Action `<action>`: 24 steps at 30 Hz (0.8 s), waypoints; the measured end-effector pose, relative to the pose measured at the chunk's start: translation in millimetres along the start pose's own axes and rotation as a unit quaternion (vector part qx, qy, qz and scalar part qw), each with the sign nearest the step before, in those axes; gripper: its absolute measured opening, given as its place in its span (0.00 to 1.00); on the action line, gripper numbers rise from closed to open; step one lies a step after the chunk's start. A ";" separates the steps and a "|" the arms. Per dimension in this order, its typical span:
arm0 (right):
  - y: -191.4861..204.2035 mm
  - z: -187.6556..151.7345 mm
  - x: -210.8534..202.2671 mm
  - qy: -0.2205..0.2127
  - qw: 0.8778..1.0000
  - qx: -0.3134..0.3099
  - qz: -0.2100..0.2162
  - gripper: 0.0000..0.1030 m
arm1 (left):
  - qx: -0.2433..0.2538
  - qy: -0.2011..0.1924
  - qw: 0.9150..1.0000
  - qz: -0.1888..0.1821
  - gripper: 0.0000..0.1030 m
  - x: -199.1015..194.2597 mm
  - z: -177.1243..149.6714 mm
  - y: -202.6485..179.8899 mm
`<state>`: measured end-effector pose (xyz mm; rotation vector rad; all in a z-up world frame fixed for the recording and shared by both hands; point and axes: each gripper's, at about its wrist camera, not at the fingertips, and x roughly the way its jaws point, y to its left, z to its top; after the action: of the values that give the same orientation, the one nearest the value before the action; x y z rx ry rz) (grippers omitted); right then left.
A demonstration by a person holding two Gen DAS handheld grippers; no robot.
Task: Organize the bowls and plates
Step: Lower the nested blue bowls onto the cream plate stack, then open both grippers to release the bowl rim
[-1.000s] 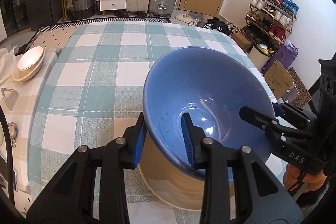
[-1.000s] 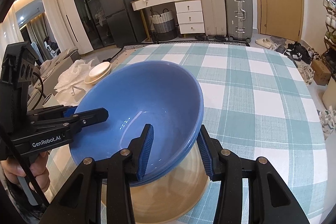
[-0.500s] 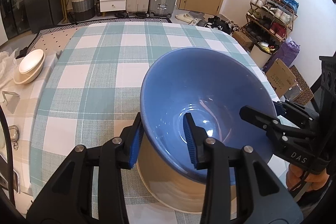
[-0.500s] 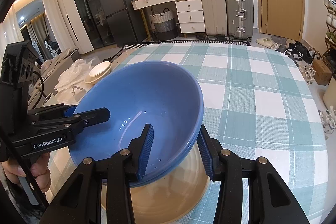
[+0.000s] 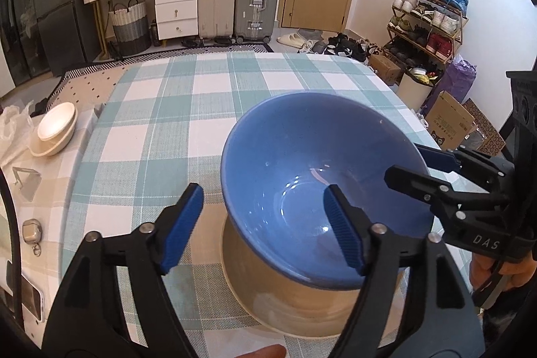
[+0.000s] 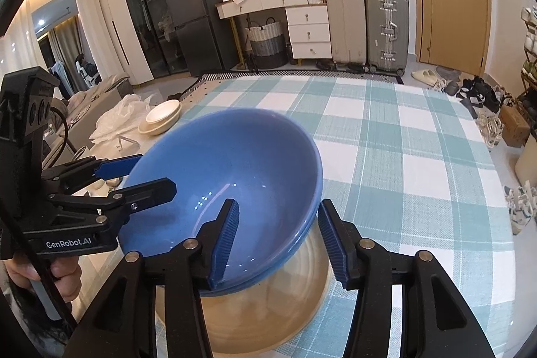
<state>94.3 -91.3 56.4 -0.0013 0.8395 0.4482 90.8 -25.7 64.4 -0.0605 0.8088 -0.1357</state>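
Observation:
A blue bowl (image 5: 322, 176) sits tilted on a beige plate (image 5: 302, 301) on the checked tablecloth. It also shows in the right wrist view (image 6: 228, 176), over the plate (image 6: 268, 317). My left gripper (image 5: 265, 227) is open, its jaws spread wide on either side of the bowl's near-left rim, touching nothing. My right gripper (image 6: 278, 240) straddles the bowl's right rim, one finger inside and one outside, with a gap on the outer side. Each gripper shows in the other's view, the right (image 5: 433, 170) and the left (image 6: 134, 176).
A stack of cream bowls (image 5: 53, 133) sits off the table's left edge, also seen in the right wrist view (image 6: 162, 119), beside white plastic bags (image 6: 120, 116). Small items (image 5: 32, 232) lie along the left edge. Suitcases, drawers and a shoe rack stand behind.
My left gripper has opened wide and let go of the bowl's rim. The bowl has settled lower on the beige plate. The right gripper's jaws have parted a little.

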 end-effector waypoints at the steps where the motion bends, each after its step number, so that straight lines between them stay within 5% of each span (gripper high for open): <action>1: 0.4 0.9 -2.9 -0.004 1.000 -0.004 0.000 0.55 | 0.001 -0.004 1.000 0.001 0.72 -2.0 0.6 -0.6; 4: -0.3 1.7 -12.1 -0.018 1.000 -0.010 0.008 0.73 | 0.004 -0.007 1.000 0.004 0.72 -8.6 1.2 -3.9; 14: -7.8 -7.9 -35.9 -0.060 0.998 -0.012 0.019 0.94 | 0.019 -0.025 0.999 -0.010 0.79 -26.9 -13.0 -9.4; 16: -9.5 -11.7 -40.2 -0.071 0.997 -0.015 0.024 0.97 | 0.020 -0.028 0.999 -0.016 0.86 -30.7 -18.0 -9.7; 17: -10.2 -14.0 -42.7 -0.077 0.996 -0.018 0.027 0.98 | 0.021 -0.031 0.999 -0.017 0.99 -32.6 -20.4 -9.8; 24: -6.1 -29.9 -55.5 -0.099 0.994 -0.040 0.038 0.99 | 0.035 -0.061 0.997 -0.018 0.98 -57.0 -39.2 -11.2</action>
<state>43.0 -123.3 75.1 0.0014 0.6269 0.5446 22.4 -28.6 79.5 -0.0177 0.6798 -0.1924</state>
